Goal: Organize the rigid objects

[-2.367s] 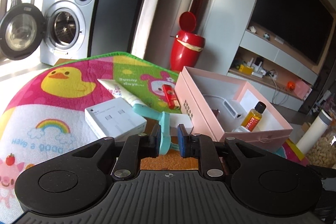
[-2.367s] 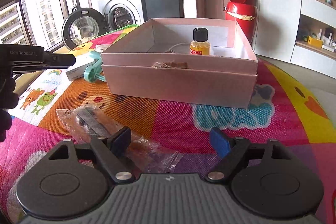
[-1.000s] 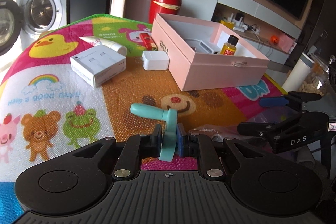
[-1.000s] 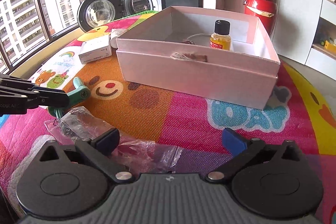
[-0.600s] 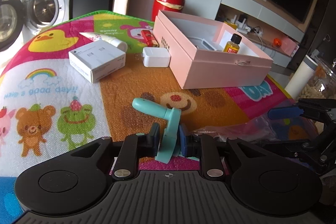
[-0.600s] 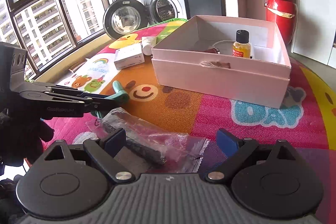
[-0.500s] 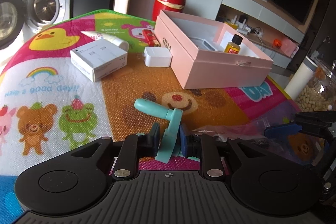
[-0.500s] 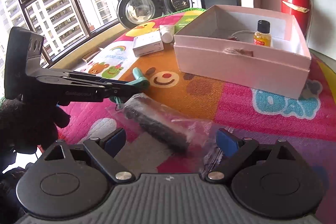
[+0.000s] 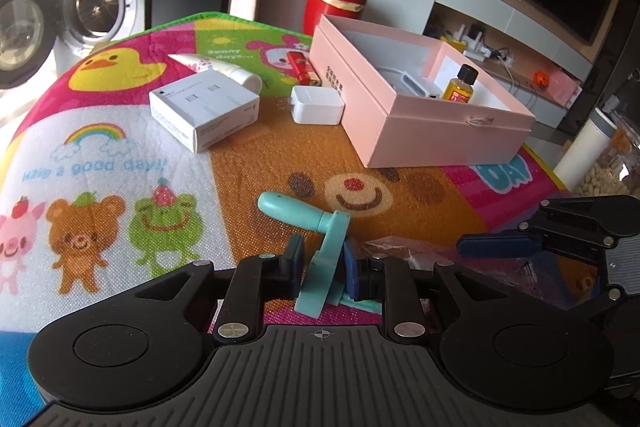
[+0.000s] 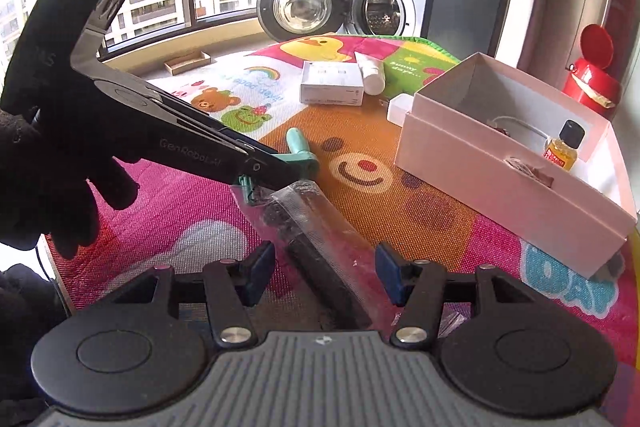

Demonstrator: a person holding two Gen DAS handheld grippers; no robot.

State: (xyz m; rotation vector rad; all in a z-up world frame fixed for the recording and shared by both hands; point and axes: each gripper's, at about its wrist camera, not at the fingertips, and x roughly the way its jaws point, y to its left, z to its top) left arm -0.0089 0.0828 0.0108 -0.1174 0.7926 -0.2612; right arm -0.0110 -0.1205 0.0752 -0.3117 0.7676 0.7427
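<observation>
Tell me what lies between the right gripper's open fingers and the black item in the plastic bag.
Only the clear bag itself: the right gripper straddles the black item sealed inside. The left gripper, with its teal handle, sits at the bag's far end, not between.

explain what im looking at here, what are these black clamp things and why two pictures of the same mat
There is no robot arm. A person holds a two-finger clamp in each hand, and each clamp carries a camera looking forward along its fingers, so you see one mat from two sides.

In the left camera's picture, the left gripper has a teal handled tool between its fingers, with a small gap on one side, so I cannot tell if it is clamped. In the right camera's picture, the right gripper is open above a clear plastic bag holding something dark.

On the cartoon play mat lie a white box, a white charger, a tube and an open pink box with a small yellow bottle inside.
</observation>
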